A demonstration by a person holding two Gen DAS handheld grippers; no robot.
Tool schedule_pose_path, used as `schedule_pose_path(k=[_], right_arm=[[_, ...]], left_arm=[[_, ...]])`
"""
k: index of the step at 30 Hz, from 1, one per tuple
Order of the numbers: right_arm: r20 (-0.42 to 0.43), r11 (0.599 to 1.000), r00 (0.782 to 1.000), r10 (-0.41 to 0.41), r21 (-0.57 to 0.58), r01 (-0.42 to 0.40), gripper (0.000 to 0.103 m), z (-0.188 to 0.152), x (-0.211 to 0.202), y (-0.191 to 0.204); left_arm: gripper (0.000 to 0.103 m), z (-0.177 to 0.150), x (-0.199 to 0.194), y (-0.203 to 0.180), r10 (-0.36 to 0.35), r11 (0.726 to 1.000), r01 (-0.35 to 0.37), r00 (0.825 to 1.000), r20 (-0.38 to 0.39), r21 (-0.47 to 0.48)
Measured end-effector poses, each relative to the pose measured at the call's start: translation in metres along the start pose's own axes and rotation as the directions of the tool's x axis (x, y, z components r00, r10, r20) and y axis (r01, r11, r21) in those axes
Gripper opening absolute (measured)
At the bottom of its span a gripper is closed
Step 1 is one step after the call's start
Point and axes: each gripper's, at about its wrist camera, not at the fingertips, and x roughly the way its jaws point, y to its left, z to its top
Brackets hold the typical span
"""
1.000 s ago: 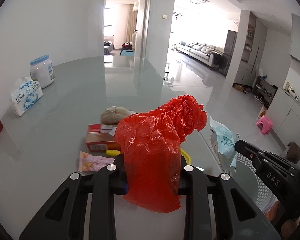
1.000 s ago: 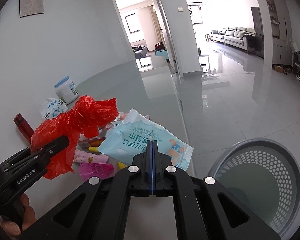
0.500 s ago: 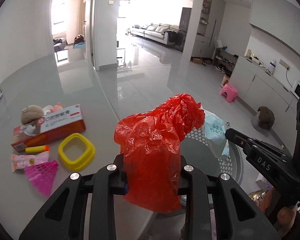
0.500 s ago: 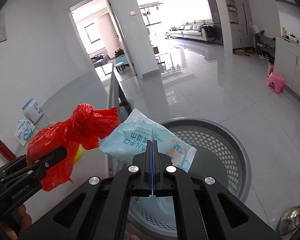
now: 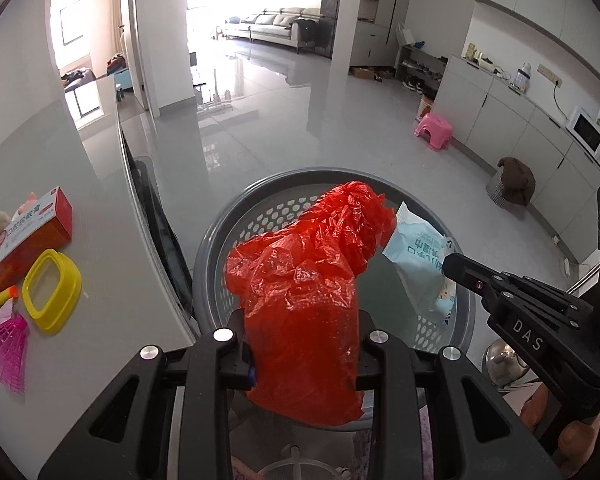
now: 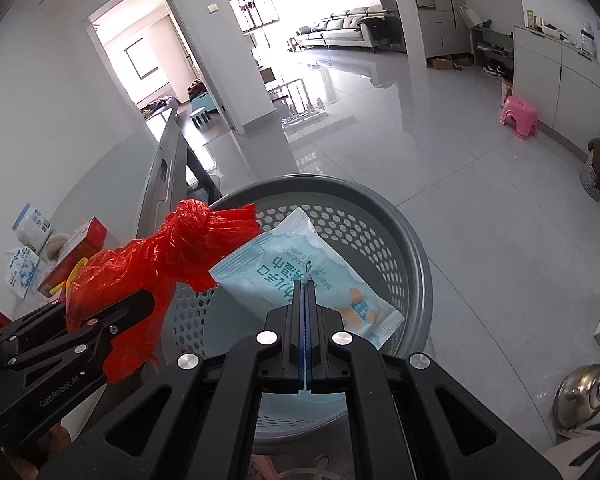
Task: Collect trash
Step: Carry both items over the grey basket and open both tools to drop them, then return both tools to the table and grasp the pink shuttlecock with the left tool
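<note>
Left gripper (image 5: 304, 344) fingers clamped on red plastic bag (image 5: 304, 280); right gripper (image 6: 305, 292) fingers pinched together on blue wipes pack (image 6: 300, 276). Both hang over grey perforated basket (image 6: 380, 248) beside table (image 5: 112, 272).

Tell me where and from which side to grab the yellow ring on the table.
Grip the yellow ring across one of its long sides, one finger inside the opening and one outside, coming down from above. It lies flat on the table, so its low rim gives little to pinch from the side. Its side toward the table's edge is probably easiest; the red box and pink shuttlecock crowd the others.
</note>
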Motion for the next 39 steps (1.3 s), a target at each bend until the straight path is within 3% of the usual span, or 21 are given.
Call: schedule_pose_path(k=[9, 10, 11, 13, 18, 28, 39], right_arm=[[-0.009, 1.000, 1.000, 0.009, 0.027, -0.009, 0.001, 0.006, 0.010, -0.012], [-0.009, 1.000, 1.000, 0.009, 0.029, -0.009, 0.006, 0.006, 0.009, -0.012], [-0.005, 0.999, 1.000, 0.008, 0.033, -0.008, 0.020, 0.006, 0.008, -0.013], [0.015, 0.999, 1.000, 0.011, 0.043, -0.011, 0.038, 0.008, 0.005, -0.015], [0.027, 0.999, 1.000, 0.010, 0.053, -0.012, 0.041, 0.009, 0.001, -0.017], [0.020, 0.999, 1.000, 0.016, 0.042, -0.017, 0.057, 0.003, -0.002, -0.012], [0.028, 1.000, 0.999, 0.020, 0.023, -0.021, 0.068, -0.006, -0.004, 0.000]], left_arm=[[0.035, 0.005, 0.018, -0.009, 0.011, 1.000, -0.010, 1.000, -0.018, 0.015], [0.042, 0.005, 0.019, -0.011, 0.013, 1.000, -0.013, 1.000, -0.019, 0.014], [0.053, 0.005, 0.020, -0.011, 0.016, 1.000, -0.015, 1.000, -0.019, 0.012], [0.067, 0.006, 0.018, -0.011, 0.018, 1.000, -0.018, 1.000, -0.009, 0.000], [0.068, 0.009, 0.017, -0.009, 0.036, 0.999, -0.036, 0.999, -0.002, -0.006], [0.071, 0.004, 0.011, -0.003, 0.058, 0.998, -0.058, 0.998, 0.007, -0.027], [0.073, -0.008, -0.003, 0.029, 0.118, 0.989, -0.116, 0.993, 0.010, -0.092]])
